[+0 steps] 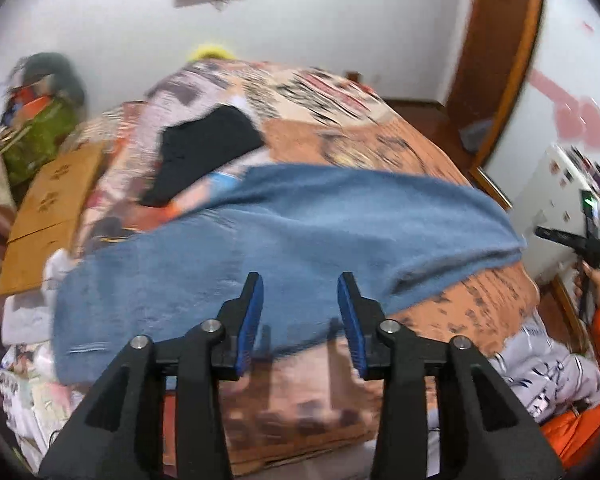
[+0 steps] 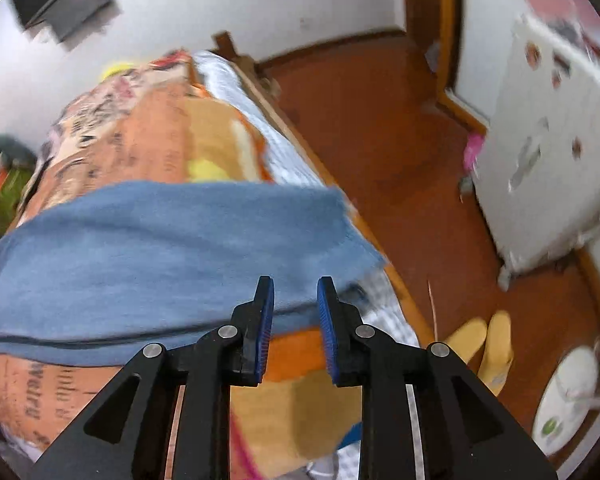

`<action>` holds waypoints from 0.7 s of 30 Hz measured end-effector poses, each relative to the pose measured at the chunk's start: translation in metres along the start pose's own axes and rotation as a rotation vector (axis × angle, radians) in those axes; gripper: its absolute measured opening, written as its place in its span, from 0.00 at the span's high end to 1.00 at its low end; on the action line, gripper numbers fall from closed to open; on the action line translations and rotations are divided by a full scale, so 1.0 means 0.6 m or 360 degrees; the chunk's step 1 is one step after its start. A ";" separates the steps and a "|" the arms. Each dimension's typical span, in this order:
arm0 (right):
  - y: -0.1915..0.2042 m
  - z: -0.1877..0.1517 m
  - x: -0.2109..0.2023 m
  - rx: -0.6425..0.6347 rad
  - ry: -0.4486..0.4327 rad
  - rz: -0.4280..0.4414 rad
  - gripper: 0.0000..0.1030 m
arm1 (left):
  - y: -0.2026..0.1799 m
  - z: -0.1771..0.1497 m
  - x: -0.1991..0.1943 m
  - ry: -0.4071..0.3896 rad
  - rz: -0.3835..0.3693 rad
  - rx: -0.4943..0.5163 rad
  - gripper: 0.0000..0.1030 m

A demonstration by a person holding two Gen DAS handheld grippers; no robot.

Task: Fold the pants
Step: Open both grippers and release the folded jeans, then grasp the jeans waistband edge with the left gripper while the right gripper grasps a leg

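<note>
Blue pants (image 1: 284,232) lie spread across the orange patterned blanket (image 1: 380,144) on the bed; they also show in the right wrist view (image 2: 160,248). My left gripper (image 1: 300,284) is open and empty, its tips just above the pants' near edge. My right gripper (image 2: 296,288) is open and empty over the pants' near right corner, close to the bed's edge. The right gripper also shows in the left wrist view (image 1: 580,240), held by a hand in an orange sleeve.
A black garment (image 1: 204,148) lies on the blanket behind the pants. A wooden board (image 1: 48,216) and a pile of clothes (image 1: 40,120) sit left of the bed. A white cabinet (image 2: 548,152), yellow slippers (image 2: 484,340) and a white fan (image 2: 568,400) stand on the red floor to the right.
</note>
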State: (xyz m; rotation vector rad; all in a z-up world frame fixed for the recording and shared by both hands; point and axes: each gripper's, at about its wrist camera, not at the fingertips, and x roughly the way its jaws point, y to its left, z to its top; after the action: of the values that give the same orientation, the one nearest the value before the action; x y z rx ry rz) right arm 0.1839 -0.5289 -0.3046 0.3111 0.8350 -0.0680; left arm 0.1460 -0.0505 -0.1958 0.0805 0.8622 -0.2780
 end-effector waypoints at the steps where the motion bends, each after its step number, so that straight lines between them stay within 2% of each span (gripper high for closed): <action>1: 0.017 0.008 -0.006 -0.0037 -0.0022 0.0019 0.80 | 0.020 0.003 -0.007 -0.0023 0.0028 -0.0037 0.58; 4: 0.095 0.045 -0.025 -0.0186 -0.0101 0.0116 0.78 | 0.081 0.015 -0.019 -0.0066 0.0119 -0.0130 0.58; 8: 0.213 0.084 -0.038 -0.0393 -0.0190 0.0261 0.66 | 0.178 0.024 -0.033 -0.0118 0.0230 -0.0261 0.58; 13: 0.363 0.113 -0.033 -0.0618 -0.0237 0.0435 0.65 | 0.296 0.027 -0.021 -0.0095 0.0361 -0.0362 0.57; 17: 0.476 0.122 -0.007 -0.0771 -0.0197 0.0562 0.65 | 0.374 0.013 0.008 -0.0020 0.0377 -0.0456 0.57; 21: 0.575 0.116 0.036 -0.0908 -0.0084 0.0658 0.65 | 0.431 -0.016 0.055 0.0091 0.0322 -0.0569 0.57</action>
State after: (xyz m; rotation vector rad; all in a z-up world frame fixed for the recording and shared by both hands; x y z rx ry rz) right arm 0.3109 -0.2194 -0.1923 -0.0616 0.6907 0.5384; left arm 0.2300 0.1930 -0.2376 -0.1573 0.9414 0.0706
